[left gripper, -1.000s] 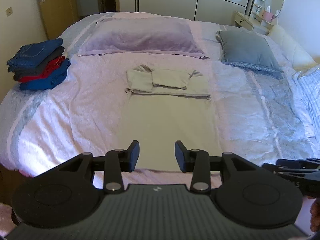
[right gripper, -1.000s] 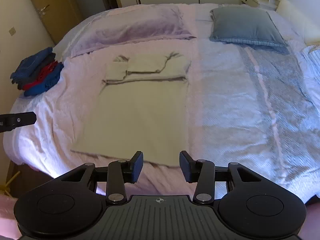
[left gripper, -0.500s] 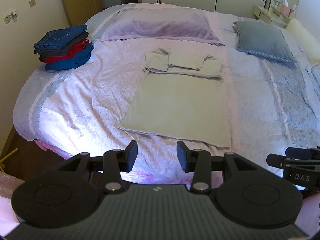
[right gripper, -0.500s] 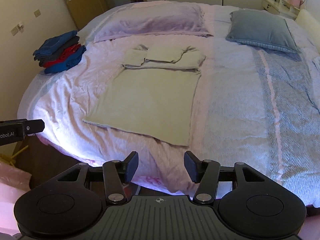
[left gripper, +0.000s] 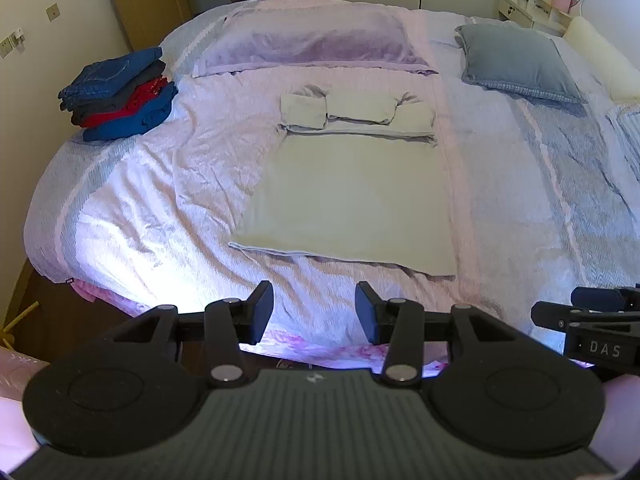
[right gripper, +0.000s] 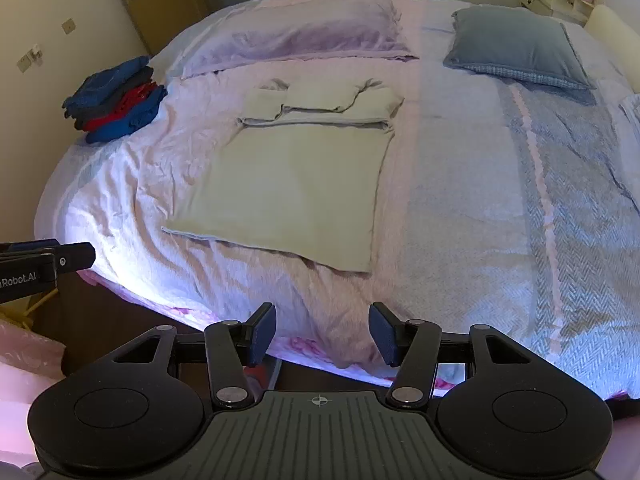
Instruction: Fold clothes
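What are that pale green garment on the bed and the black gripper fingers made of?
The pale green garment looks like soft matte knit fabric, probably cotton: it lies flat and limp, with folded sleeves. The left gripper has fingers that look like rigid matte black plastic with metal pivot pins, though I can't be sure.

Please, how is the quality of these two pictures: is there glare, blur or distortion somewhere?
Left wrist view: sharp, but the fisheye bends the bed into a dome; strong white glare lies on its near edge. Right wrist view: same curving, glare along the bed's near-left edge; the beige garment is evenly lit and clear.
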A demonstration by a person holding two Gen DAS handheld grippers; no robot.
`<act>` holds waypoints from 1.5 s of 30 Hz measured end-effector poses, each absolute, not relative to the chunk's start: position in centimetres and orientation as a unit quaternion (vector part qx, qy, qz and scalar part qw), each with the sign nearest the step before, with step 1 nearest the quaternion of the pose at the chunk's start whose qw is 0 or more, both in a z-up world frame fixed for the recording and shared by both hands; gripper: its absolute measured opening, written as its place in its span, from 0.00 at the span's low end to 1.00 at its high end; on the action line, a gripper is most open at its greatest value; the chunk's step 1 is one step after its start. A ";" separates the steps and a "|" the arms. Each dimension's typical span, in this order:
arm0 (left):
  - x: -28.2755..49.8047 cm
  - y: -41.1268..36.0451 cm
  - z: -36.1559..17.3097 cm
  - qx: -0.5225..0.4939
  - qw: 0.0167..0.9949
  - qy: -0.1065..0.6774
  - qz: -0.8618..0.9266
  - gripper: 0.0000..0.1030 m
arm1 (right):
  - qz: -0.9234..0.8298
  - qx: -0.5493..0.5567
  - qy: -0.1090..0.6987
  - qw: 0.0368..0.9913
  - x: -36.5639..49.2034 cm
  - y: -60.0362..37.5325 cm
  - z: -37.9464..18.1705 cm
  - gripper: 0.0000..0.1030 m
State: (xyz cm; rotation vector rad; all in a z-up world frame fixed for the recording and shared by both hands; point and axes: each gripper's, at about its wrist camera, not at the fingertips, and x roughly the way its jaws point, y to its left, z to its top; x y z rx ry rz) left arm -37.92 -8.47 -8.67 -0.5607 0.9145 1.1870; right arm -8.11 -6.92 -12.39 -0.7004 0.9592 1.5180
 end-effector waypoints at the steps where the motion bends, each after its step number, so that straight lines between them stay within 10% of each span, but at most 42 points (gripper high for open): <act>1: -38.0 -8.5 -8.8 -0.254 0.696 0.410 0.532 0.40 | 0.647 -0.299 0.410 0.570 -8.1 -6.9 -12.4 0.54; 17: -44.9 -2.3 -11.7 -0.328 0.725 0.315 0.518 0.37 | 0.643 -0.230 0.439 0.583 -5.8 -4.0 -14.2 0.54; 45: -53.8 25.4 -36.0 -0.418 0.763 0.406 0.280 0.25 | 0.574 -0.108 0.577 0.571 2.1 9.1 -35.3 0.54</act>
